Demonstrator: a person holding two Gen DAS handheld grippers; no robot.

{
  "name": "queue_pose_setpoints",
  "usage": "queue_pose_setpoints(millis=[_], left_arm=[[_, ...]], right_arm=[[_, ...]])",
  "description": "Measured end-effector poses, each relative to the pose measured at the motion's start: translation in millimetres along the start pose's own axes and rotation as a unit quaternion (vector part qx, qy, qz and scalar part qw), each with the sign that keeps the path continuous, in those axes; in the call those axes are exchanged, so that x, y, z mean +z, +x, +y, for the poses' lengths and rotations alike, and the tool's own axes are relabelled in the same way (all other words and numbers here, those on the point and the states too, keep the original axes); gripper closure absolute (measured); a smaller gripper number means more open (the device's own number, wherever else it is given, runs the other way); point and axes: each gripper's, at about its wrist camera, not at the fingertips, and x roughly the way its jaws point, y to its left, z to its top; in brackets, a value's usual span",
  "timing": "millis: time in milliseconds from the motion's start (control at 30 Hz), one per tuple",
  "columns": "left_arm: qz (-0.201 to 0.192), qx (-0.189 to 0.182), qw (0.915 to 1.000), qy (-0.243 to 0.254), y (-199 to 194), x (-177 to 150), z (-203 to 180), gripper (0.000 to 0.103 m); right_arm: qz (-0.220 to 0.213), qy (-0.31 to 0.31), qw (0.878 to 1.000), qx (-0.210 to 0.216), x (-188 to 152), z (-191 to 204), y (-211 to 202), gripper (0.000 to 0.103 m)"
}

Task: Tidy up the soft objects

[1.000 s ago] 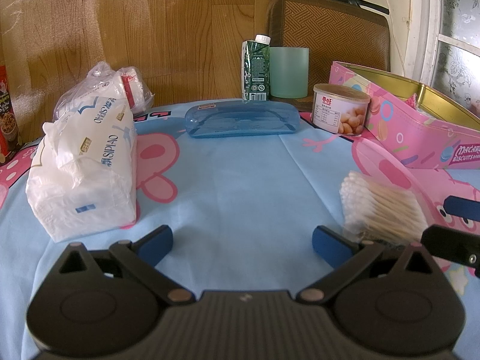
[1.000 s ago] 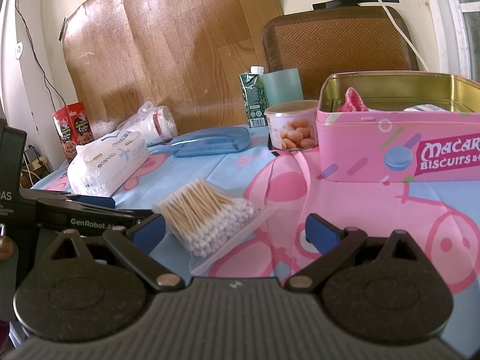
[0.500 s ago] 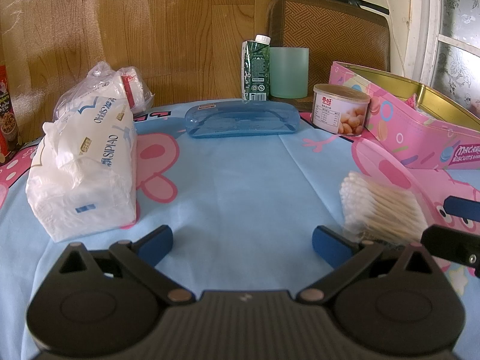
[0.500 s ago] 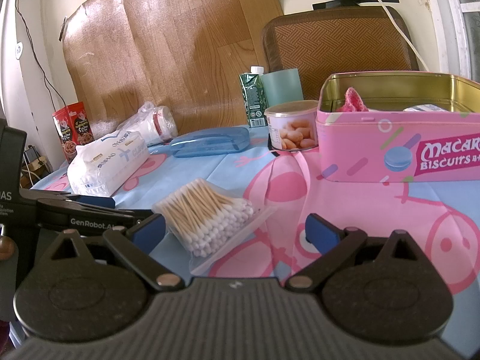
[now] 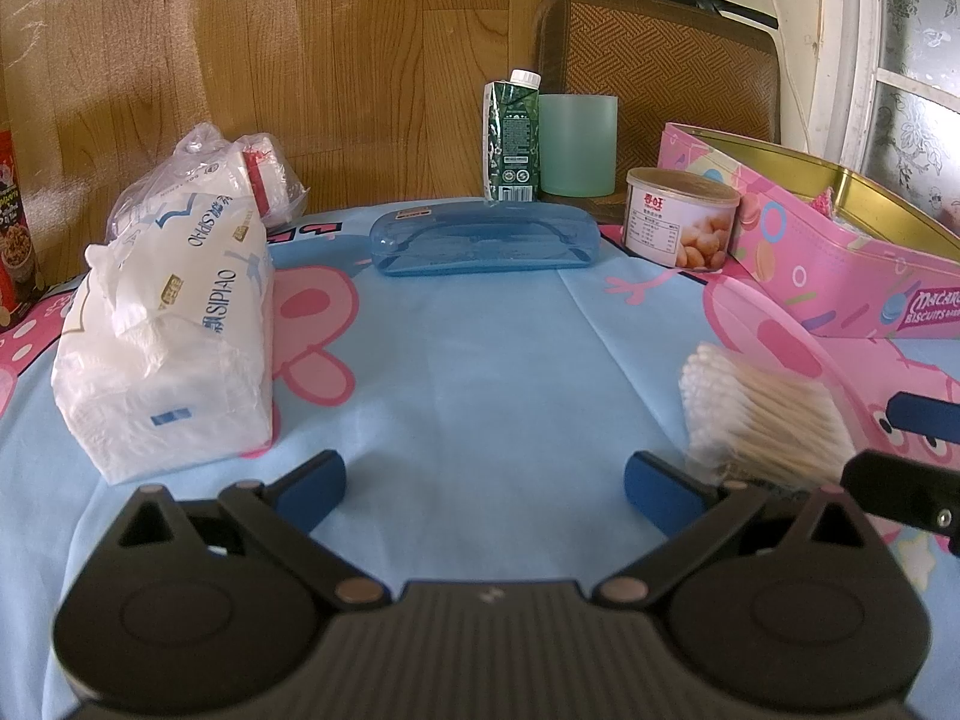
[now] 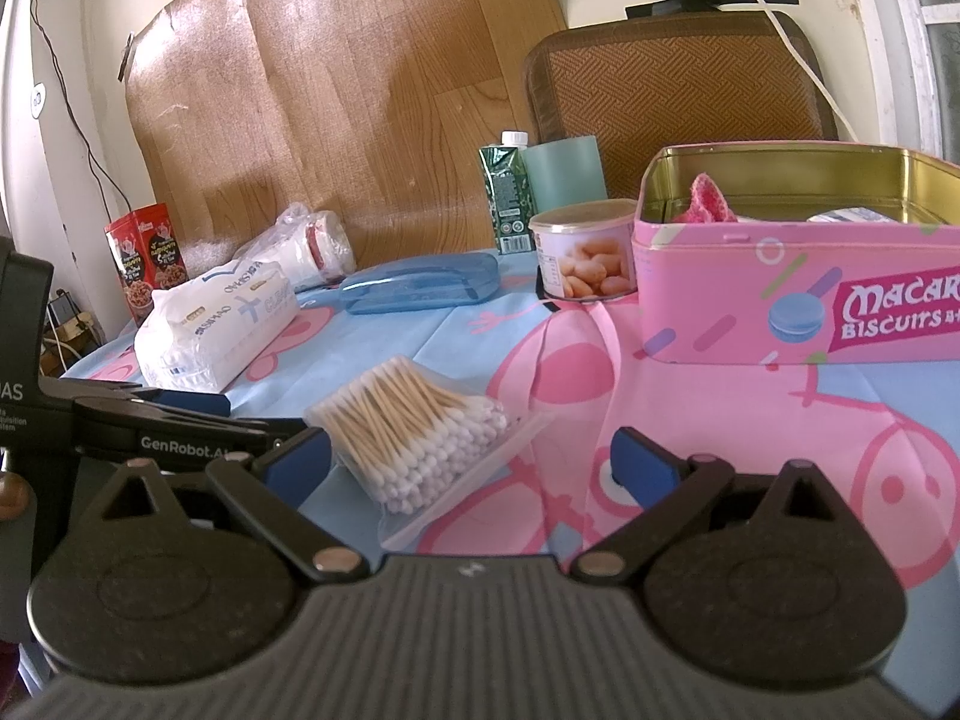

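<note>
The left gripper (image 5: 485, 483) has its blue fingers (image 5: 312, 483) spread wide over bare cloth, holding nothing and touching nothing. The right gripper (image 6: 471, 462) is spread just as wide and also empty; its left finger (image 6: 297, 462) sits just beside the swab bag (image 6: 414, 426), and whether they touch cannot be told.

The swab bag lies flat on the table (image 5: 480, 372), between the two grippers; in the left view its near end is cut off behind the gripper's right finger. To the left, near the left gripper, stands a tissue pack (image 5: 168, 336), its wrapper torn open at the top. Behind it a second plastic-wrapped bundle (image 5: 264, 174) is half hidden, its contents hard to make out.

Further back lie a blue case (image 5: 483, 238), a carton (image 5: 512, 138) and a green cup (image 5: 577, 144), the carton partly overlapping the cup. A round can (image 6: 582, 258) stands against the corner of the pink tin (image 6: 798, 294). The tin is open; a pink soft item (image 6: 708, 198) and something pale beside it poke above the rim, the rest concealed by the wall. The tin's right end runs out of frame. A red box (image 6: 147, 258) stands at the table's far left edge.
</note>
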Motion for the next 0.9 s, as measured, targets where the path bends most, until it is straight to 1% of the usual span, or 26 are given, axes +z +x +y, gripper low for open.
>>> queue_pose_setpoints(millis=[67,200,267,767,900], left_arm=[[-0.003,-0.004,1.0000,-0.007,-1,0,2,0.000],[-0.014,-0.025,0.9988,-0.041,-5,0,14,0.000],[-0.017,-0.033,0.9982,-0.048,-5,0,18,0.000],[-0.017,-0.042,0.9981,-0.041,-5,1,16,0.000],[-0.015,-0.037,0.9987,-0.032,-5,1,13,0.000]], right_arm=[[0.001,-0.001,1.000,0.002,-1,0,0,0.002],[0.006,-0.002,1.000,0.005,-1,-1,0,0.002],[0.007,-0.003,1.000,0.006,0,-1,1,0.002],[0.007,-0.018,1.000,-0.001,1,-1,1,0.002],[-0.006,-0.021,1.000,0.002,0,-2,-2,0.002]])
